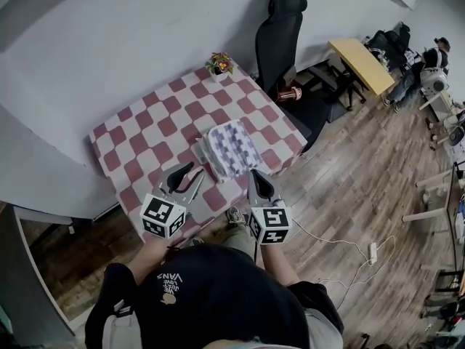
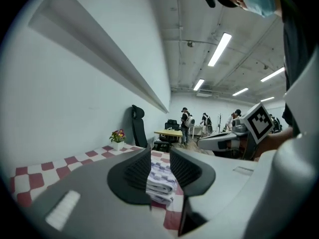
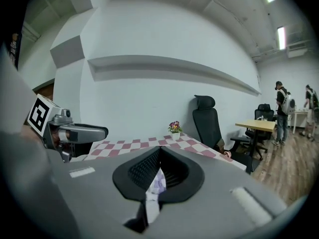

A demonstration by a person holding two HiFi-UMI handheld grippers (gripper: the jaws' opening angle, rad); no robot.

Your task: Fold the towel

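Both of your grippers are held up at the near edge of the desk (image 1: 145, 129), and neither one is holding anything. Your left gripper (image 1: 187, 171) has its jaws apart with nothing gripped. In the left gripper view its (image 2: 160, 153) ribbed pads stand clear of each other, and the towel (image 2: 162, 178) shows through the gap, lying on the desk beyond them. Your right gripper (image 1: 261, 177) is clenched. In the right gripper view its (image 3: 159, 151) jaw tips meet, and only a sliver of the towel (image 3: 157, 183) shows below them in the background, not pinched.

The towel (image 1: 227, 150) is a folded stack with a purple-and-white pattern. It rests flat on the red-and-white checked cloth, near the desk's front edge and toward its right half. In the head view it lies just past your two grippers and between them, and neither touches it. Several layers show along its folded side in the left gripper view.

A small flower pot (image 1: 219, 63) stands at the far corner of the desk against the wall. A black office chair (image 1: 280, 35) stands just beyond that corner. A yellow table (image 1: 361, 64) stands farther off on the wooden floor.
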